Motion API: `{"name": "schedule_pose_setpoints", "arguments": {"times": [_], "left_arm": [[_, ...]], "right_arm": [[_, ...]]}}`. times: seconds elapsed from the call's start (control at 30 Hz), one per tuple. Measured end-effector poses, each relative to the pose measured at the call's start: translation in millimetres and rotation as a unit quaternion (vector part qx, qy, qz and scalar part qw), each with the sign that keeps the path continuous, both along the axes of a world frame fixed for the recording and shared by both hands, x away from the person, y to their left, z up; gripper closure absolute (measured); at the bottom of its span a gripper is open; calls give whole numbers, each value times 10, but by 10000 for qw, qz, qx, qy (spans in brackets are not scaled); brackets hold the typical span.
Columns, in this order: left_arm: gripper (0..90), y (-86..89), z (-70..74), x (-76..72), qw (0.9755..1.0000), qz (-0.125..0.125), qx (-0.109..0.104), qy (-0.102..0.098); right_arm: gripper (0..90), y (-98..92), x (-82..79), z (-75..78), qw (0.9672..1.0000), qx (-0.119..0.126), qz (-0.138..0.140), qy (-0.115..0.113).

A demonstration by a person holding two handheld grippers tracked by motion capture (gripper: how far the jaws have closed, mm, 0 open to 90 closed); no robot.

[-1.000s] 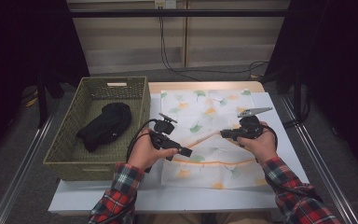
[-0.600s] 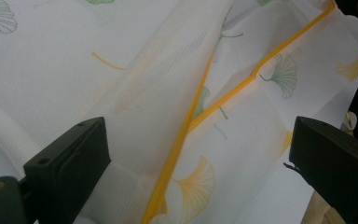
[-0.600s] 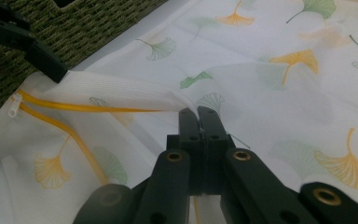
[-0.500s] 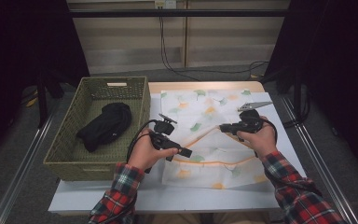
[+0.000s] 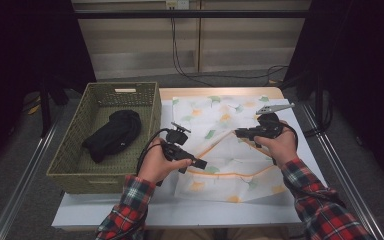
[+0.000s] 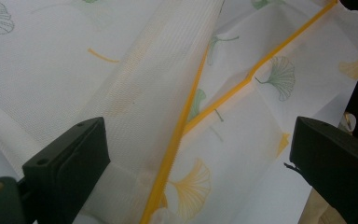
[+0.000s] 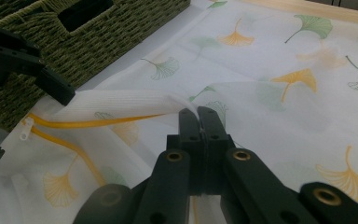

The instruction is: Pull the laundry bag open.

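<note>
A white mesh bag [image 5: 230, 150] printed with ginkgo leaves lies spread on the table, its yellow zipper [image 6: 177, 135] partly undone. My right gripper [image 5: 239, 133] is shut on a fold of the bag's upper layer [image 7: 121, 102] and holds it lifted off the table; its jaws [image 7: 198, 116] meet on the fabric. My left gripper [image 5: 197, 164] is open beside it, its jaws standing wide on either side of the zipper and the raised flap [image 6: 200, 154] without pressing them. The zipper pull [image 7: 24, 135] hangs near the left gripper's jaws.
A woven green basket [image 5: 70, 165] stands at the table's left, close to my left hand, with a black garment [image 5: 112, 134] inside. The bag lies on a white sheet [image 5: 130, 210] that covers the table. Cables trail on the floor behind.
My right gripper has shifted slightly farther from me with the fabric fold still in it. The left gripper has stayed where it was.
</note>
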State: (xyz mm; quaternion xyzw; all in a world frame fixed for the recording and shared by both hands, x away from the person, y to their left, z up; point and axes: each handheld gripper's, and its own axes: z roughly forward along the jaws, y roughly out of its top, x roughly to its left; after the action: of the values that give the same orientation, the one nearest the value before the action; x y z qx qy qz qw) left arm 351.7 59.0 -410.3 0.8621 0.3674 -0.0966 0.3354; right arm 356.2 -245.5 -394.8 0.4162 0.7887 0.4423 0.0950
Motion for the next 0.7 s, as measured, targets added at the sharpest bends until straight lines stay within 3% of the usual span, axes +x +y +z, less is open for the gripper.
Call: {"name": "schedule_pose_setpoints", "arguments": {"times": [0.7], "left_arm": [[45,52,79,-31,10000,56,-62,-2]], "right_arm": [[900,6,55,165,9999,82,65,-27]]}}
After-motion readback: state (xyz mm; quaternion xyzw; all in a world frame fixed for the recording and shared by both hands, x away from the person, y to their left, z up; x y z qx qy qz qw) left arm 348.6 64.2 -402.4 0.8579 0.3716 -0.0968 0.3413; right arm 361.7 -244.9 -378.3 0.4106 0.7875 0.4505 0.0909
